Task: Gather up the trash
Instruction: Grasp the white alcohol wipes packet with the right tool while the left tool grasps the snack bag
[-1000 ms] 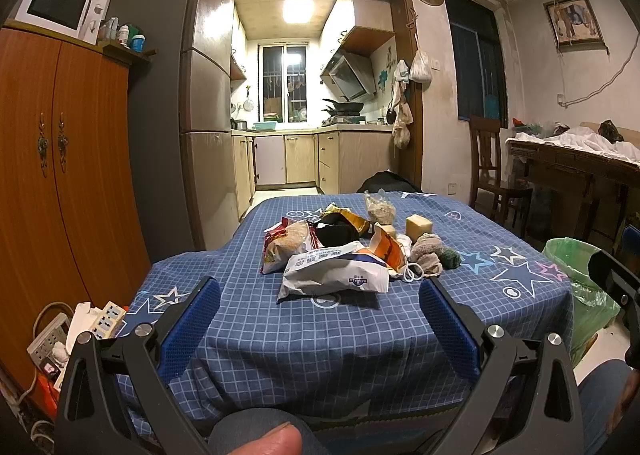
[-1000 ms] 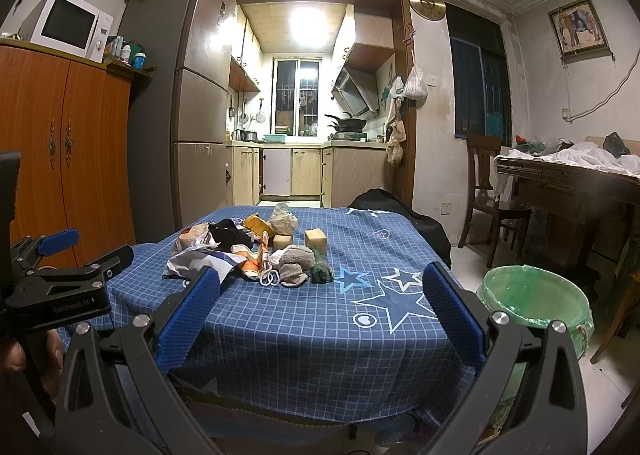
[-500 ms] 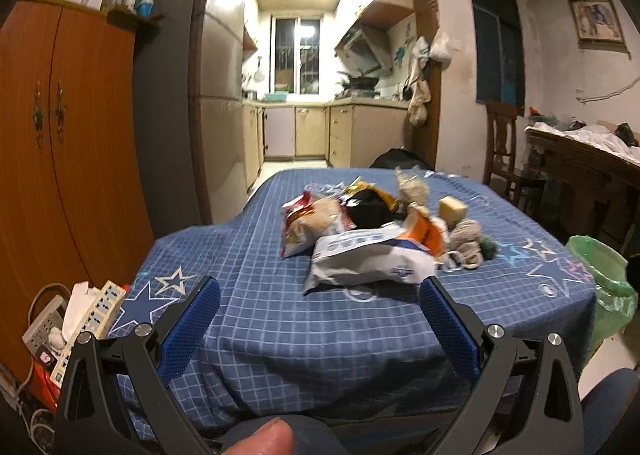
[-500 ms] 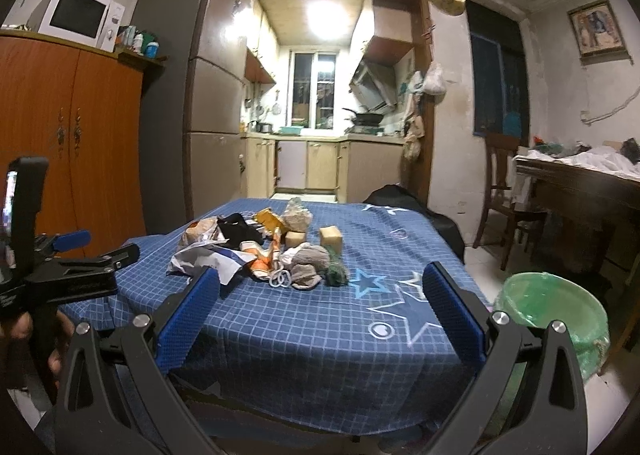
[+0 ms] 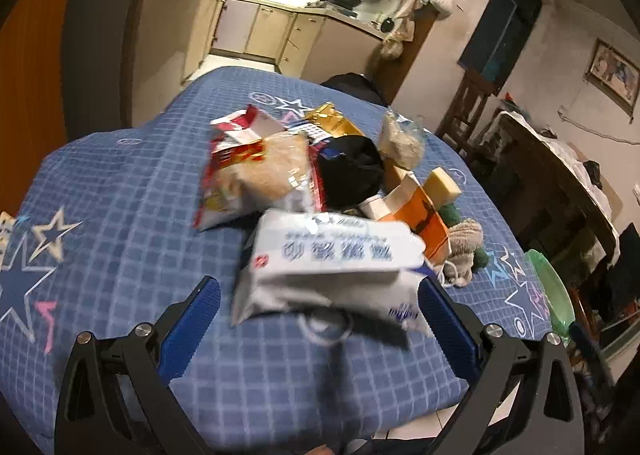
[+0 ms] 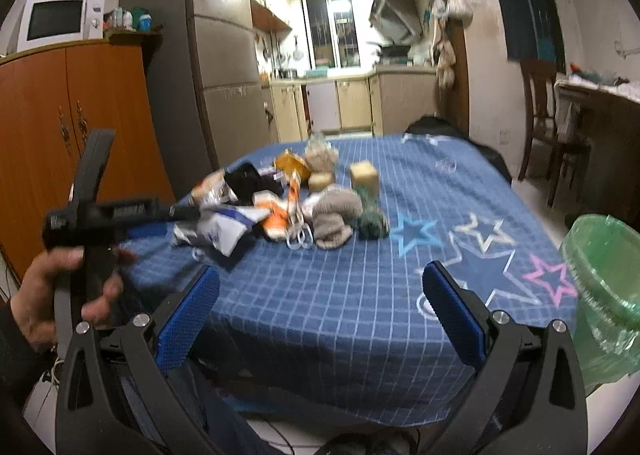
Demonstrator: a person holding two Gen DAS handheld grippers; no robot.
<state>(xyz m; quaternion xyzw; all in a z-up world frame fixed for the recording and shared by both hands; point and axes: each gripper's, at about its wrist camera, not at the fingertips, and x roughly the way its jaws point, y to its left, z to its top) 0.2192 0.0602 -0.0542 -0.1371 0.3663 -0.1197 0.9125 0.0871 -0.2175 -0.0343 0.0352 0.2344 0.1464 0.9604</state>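
Left gripper (image 5: 318, 319) jaws wide, nothing held, low over the near left of the table (image 5: 120, 215). White bag (image 5: 336, 259), nearest of the trash pile (image 6: 280, 203), lies just beyond and between the fingers, long axis left to right, roughly spanning the opening; whether the pads touch it, cannot tell, frame blurred. Behind it, red snack bag (image 5: 248, 171), black lump (image 5: 350, 171), orange carton (image 5: 424, 223), grey sock (image 6: 334, 215).

Right gripper (image 6: 320, 315) also wide, empty, at the near edge, well apart from the pile. Left is clearly nearer, so likely takes the bag.

Far right, beside the table: bin (image 6: 604, 279) with green liner. Contents not visible.
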